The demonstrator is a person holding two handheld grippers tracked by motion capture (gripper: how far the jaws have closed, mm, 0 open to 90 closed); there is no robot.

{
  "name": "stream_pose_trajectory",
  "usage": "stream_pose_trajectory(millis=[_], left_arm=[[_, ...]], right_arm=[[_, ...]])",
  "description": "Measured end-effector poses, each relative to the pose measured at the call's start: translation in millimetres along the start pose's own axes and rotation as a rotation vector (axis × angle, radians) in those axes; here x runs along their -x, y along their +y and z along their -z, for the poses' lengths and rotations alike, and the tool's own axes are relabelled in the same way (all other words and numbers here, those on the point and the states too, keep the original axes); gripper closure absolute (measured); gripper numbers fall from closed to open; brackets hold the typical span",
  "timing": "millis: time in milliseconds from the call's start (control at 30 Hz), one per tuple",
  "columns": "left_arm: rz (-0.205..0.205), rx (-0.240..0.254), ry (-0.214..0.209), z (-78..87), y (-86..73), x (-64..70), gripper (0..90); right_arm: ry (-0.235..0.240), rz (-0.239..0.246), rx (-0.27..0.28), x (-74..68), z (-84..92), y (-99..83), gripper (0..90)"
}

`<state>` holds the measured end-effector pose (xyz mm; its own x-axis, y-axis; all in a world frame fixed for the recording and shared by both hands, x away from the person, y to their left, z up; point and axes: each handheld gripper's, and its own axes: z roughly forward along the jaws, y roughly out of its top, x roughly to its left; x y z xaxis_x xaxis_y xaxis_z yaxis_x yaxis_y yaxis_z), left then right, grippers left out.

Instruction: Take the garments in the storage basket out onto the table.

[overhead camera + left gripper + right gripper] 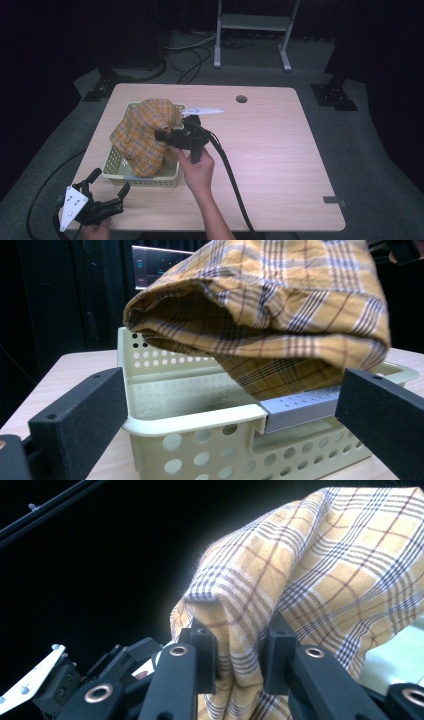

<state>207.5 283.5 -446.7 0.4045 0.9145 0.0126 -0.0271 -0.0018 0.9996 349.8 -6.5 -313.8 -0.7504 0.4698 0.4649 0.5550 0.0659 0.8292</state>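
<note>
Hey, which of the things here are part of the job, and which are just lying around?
In the job:
- plaid cloth, clamped in the right tool
- perforated basket under it
- left tool, open near the basket

Lying about:
- metal stand beyond the table
- floor cables

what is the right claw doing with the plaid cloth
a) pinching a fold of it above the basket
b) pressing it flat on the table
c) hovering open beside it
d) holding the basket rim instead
a: the right claw has its jaws closed on a fold of the plaid cloth, which hangs bunched over the basket.
</note>
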Motion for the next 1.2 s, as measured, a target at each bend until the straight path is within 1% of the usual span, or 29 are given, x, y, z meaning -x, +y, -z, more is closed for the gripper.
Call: stream_pose_trajectory(millis=[367,433,533,667,867,1200], left_arm=[[-0.002,0.002,0.002,-0.1,0.0,0.2,0.1],[-0.004,0.000,0.002,-0.1,0.0,0.2,0.1],[-0.004,0.002,0.003,-0.1,-0.1,0.3,0.1],[-0.006,0.002,0.003,-0.1,-0.1,0.4,0.1],[-0.005,0.002,0.003,-0.2,-0.1,0.5,0.1],[-0.005,0.002,0.004,-0.2,-0.1,0.5,0.1]], right_arm=[[0.042,-0.011,0.049,-5.7,17.1,5.3,72.9],[0.056,-0.010,0.055,-6.6,19.9,6.4,72.9],[0.073,-0.021,0.065,-7.1,23.9,7.9,72.9],[0.076,-0.022,0.067,-7.1,28.7,8.5,72.9],[0.089,-0.029,0.085,-6.8,36.9,8.7,72.9],[0.102,-0.030,0.108,-7.9,55.5,10.4,72.8]])
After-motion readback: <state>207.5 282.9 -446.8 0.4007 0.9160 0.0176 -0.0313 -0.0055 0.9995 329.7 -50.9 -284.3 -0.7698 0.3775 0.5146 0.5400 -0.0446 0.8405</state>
